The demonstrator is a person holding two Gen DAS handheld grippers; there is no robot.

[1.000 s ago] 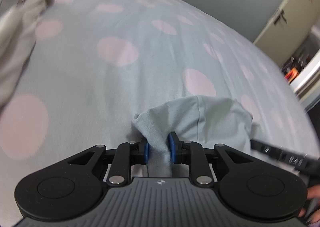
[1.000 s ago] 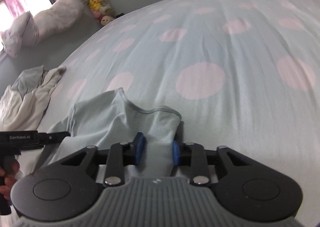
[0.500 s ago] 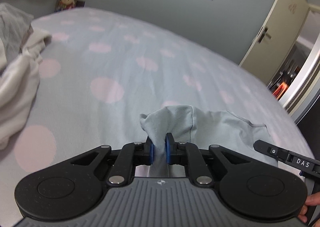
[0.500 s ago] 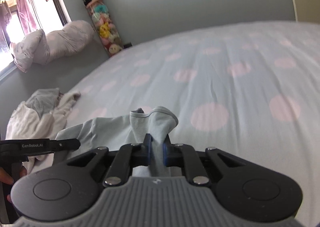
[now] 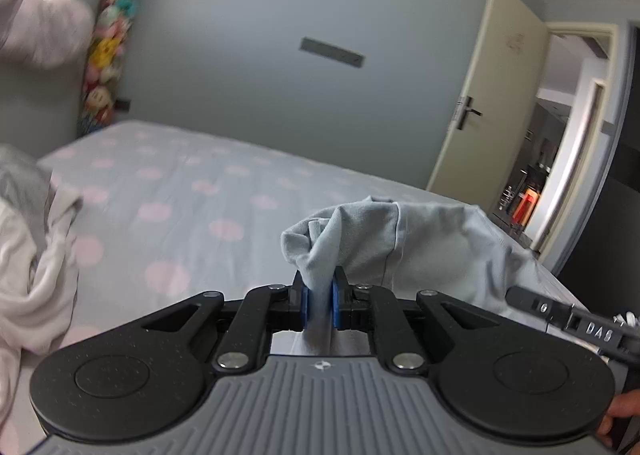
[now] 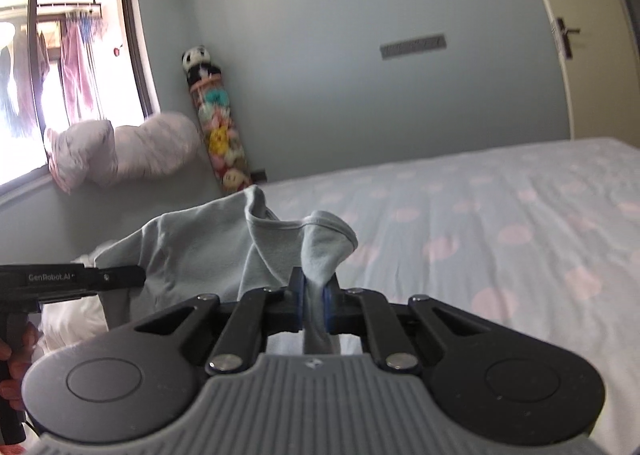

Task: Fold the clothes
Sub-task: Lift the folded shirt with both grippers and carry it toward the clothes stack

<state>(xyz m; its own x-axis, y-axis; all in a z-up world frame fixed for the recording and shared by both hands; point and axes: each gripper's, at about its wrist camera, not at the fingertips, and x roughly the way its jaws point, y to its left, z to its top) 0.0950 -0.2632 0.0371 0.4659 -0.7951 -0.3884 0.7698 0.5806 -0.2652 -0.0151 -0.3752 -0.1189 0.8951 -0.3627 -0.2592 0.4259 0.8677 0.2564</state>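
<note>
A pale blue-grey garment (image 5: 432, 243) hangs lifted above the bed, held at two points. In the left wrist view my left gripper (image 5: 319, 297) is shut on a bunched fold of it, with the cloth pinched between the blue pads. In the right wrist view the same garment (image 6: 200, 251) shows its ribbed neckline (image 6: 280, 225). My right gripper (image 6: 314, 305) is shut on a gathered piece beside that neckline. The cloth spans from one gripper to the other and sags between them. Its lower part is hidden behind the gripper bodies.
The bed (image 6: 500, 215) has a light blue sheet with pink dots. A pile of white and grey clothes (image 5: 28, 267) lies at its left side. Pink pillows (image 6: 120, 151) rest on the window sill beside a column of plush toys (image 6: 216, 127). A door (image 5: 480, 103) stands open at the right.
Both grippers have risen and tipped up, lifting the garment off the sheet; the wall, window and door have come into view. The jaws closed tighter on the cloth.
</note>
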